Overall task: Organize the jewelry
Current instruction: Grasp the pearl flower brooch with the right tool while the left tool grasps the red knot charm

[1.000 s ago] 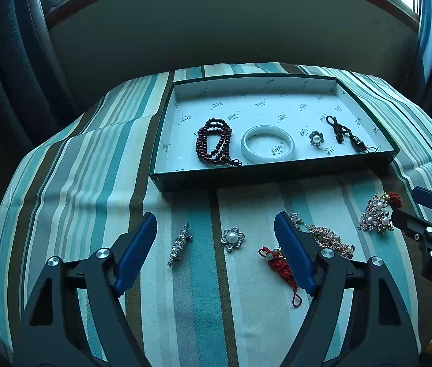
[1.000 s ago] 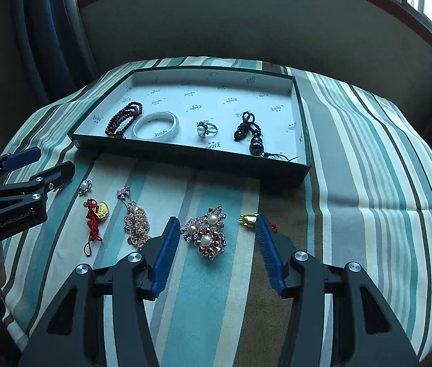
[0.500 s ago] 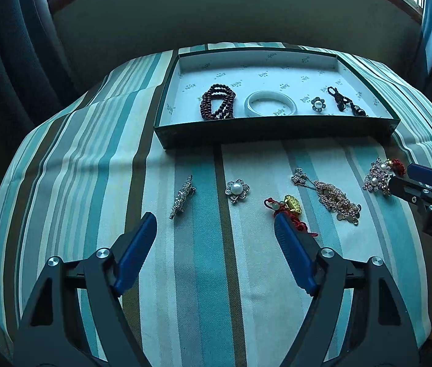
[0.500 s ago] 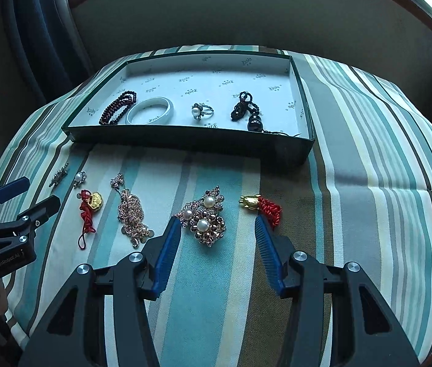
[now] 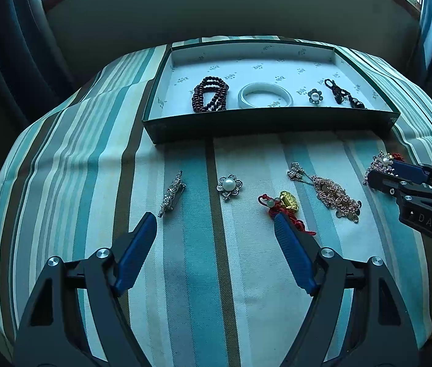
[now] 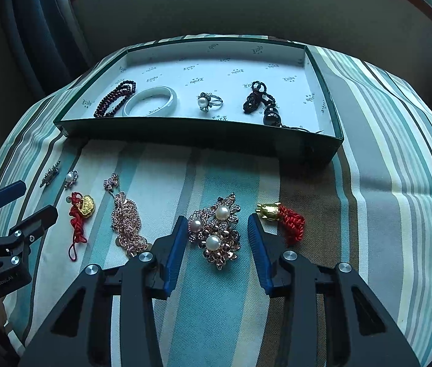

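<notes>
The right hand-held gripper (image 6: 216,235) has lowered around the pearl brooch (image 6: 217,232), jaws closing, apparently not yet touching; left hand-held gripper (image 5: 216,229) spread, empty.

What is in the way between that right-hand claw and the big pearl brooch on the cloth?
Nothing visible. The pearl brooch already lies between the blue pads of the right gripper, whose jaws are closing, though they do not press on it yet. The gold charm with the red tassel lies just outside the right-side pad, close but not between.
</notes>
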Available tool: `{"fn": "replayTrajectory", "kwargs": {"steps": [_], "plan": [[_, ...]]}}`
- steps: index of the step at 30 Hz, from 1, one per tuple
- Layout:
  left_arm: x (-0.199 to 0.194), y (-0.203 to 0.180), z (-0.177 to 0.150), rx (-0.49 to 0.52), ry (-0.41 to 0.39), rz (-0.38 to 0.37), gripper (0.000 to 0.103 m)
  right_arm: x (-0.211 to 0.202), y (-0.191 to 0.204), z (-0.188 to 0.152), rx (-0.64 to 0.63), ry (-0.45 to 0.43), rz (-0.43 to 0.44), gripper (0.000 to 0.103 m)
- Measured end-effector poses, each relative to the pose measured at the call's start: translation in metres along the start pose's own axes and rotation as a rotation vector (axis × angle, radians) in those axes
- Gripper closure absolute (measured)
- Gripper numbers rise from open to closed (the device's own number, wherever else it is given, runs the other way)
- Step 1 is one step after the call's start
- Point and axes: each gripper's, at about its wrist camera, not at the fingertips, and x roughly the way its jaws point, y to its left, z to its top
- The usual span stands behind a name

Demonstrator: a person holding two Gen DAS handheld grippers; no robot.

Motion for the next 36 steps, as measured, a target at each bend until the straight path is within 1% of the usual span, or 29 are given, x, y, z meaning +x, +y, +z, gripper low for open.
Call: {"fn": "replayTrajectory", "kwargs": {"steps": [5, 6, 12, 18, 26, 28, 29, 32, 34, 36], "plan": [[0.001, -0.001, -0.001, 0.000, 0.005, -0.004, 0.024, -0.001, 0.002, -0.001, -0.008, -0.003, 0.004, 0.073], [0.001, -0.001, -0.001, 0.000, 0.004, -0.005, 0.024, -0.003, 0.002, -0.002, -0.010, -0.008, 0.004, 0.076], [0.000, -0.004, -0.001, 0.007, 0.003, -0.011, 0.024, -0.007, 0.003, -0.005, -0.010, -0.005, 0.004, 0.076], [-0.003, -0.010, 0.001, 0.014, -0.004, -0.027, 0.024, -0.018, -0.001, -0.005, -0.020, -0.018, -0.015, 0.076], [-0.002, -0.022, 0.005, 0.028, -0.006, -0.056, 0.026, -0.030, -0.010, -0.009, -0.062, -0.006, -0.041, 0.076], [-0.001, -0.026, 0.006, 0.033, -0.002, -0.057, 0.030, -0.031, -0.013, -0.011, -0.069, -0.001, -0.046, 0.076], [0.001, -0.028, 0.006, 0.036, 0.004, -0.059, 0.034, -0.031, -0.015, -0.012, -0.070, 0.002, -0.045, 0.076], [0.008, -0.033, 0.007, 0.034, 0.023, -0.059, 0.036, -0.031, -0.019, -0.014, -0.077, 0.009, -0.038, 0.076], [0.014, -0.036, 0.009, 0.034, 0.034, -0.053, 0.038, -0.032, -0.021, -0.016, -0.079, 0.009, -0.032, 0.076], [0.019, -0.037, 0.009, 0.032, 0.046, -0.050, 0.044, -0.031, -0.021, -0.017, -0.079, 0.011, -0.021, 0.076]]}}
